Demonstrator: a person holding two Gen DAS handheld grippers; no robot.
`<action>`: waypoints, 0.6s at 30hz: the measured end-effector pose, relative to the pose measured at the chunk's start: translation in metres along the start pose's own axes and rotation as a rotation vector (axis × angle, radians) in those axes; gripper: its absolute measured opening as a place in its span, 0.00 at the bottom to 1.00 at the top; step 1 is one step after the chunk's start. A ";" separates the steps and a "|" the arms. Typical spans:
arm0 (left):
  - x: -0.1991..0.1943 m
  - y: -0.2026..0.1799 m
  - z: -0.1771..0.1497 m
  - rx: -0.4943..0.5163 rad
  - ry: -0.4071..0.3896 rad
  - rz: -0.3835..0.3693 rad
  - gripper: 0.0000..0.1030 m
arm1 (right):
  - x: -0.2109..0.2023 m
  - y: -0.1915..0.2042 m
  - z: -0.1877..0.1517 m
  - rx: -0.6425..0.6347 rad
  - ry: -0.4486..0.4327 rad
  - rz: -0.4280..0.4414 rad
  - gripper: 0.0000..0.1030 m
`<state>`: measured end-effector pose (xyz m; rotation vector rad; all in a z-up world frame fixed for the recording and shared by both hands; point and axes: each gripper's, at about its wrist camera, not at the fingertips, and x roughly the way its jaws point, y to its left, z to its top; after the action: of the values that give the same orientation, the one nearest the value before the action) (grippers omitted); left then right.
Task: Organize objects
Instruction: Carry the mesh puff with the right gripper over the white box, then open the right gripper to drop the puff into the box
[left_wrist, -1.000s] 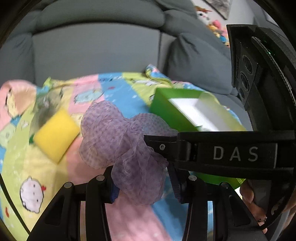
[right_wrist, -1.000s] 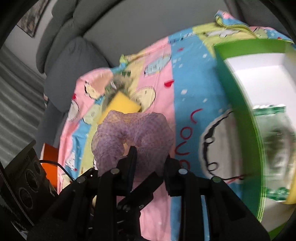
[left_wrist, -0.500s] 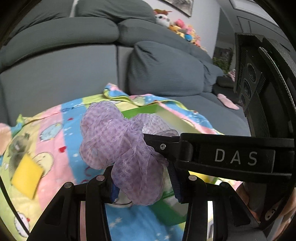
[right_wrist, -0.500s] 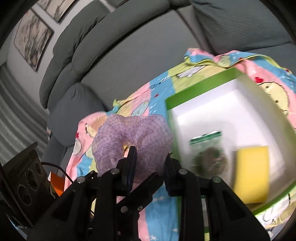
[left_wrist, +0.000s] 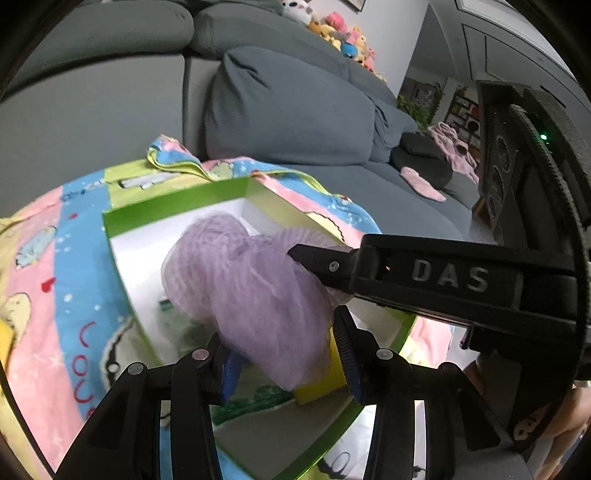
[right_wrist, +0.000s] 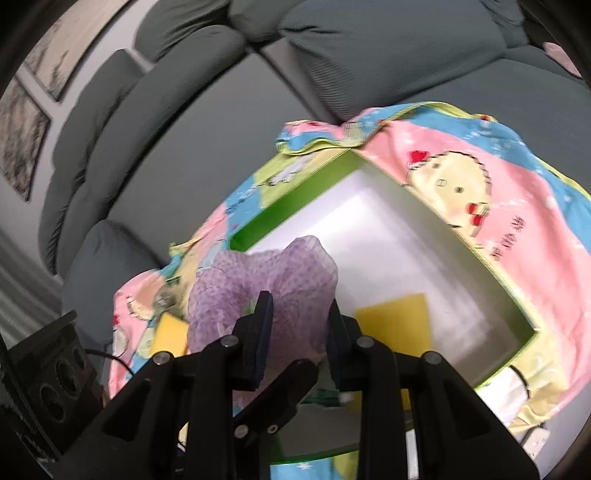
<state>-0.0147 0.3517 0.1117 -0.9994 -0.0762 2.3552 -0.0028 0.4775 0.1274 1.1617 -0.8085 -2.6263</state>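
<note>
From the left wrist camera, the left gripper (left_wrist: 284, 363) pinches a purple mesh puff (left_wrist: 251, 288) between its two fingers, the blue pads pressed into the gauzy fabric. The puff hangs over the open green box (left_wrist: 118, 236), whose inside is white. The right gripper (left_wrist: 317, 260) reaches in from the right, its black fingertip pushed into the same puff. A yellow sponge (left_wrist: 321, 384) lies in the box under the puff. The box sits on a colourful cartoon blanket (left_wrist: 55, 295) spread over a grey sofa (left_wrist: 295, 110).

From the right wrist camera, the right gripper (right_wrist: 297, 339) clamps the purple mesh puff (right_wrist: 266, 284) between its pads, above the near left corner of the green box (right_wrist: 291, 214). One yellow sponge (right_wrist: 393, 325) lies inside the box; another yellow sponge (right_wrist: 170, 332) lies on the blanket (right_wrist: 509, 206) outside it, left of the puff.
</note>
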 end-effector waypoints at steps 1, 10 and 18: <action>0.002 0.000 0.000 -0.002 0.005 -0.002 0.45 | 0.000 -0.003 0.000 0.006 -0.002 -0.022 0.27; -0.010 -0.003 -0.005 0.005 0.038 0.008 0.45 | -0.001 -0.015 -0.001 0.044 -0.026 -0.112 0.27; -0.060 0.020 -0.007 -0.034 -0.022 -0.022 0.71 | -0.020 -0.010 0.004 0.049 -0.135 -0.043 0.37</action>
<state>0.0133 0.3021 0.1397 -0.9835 -0.1355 2.3521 0.0086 0.4945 0.1378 1.0329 -0.8866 -2.7598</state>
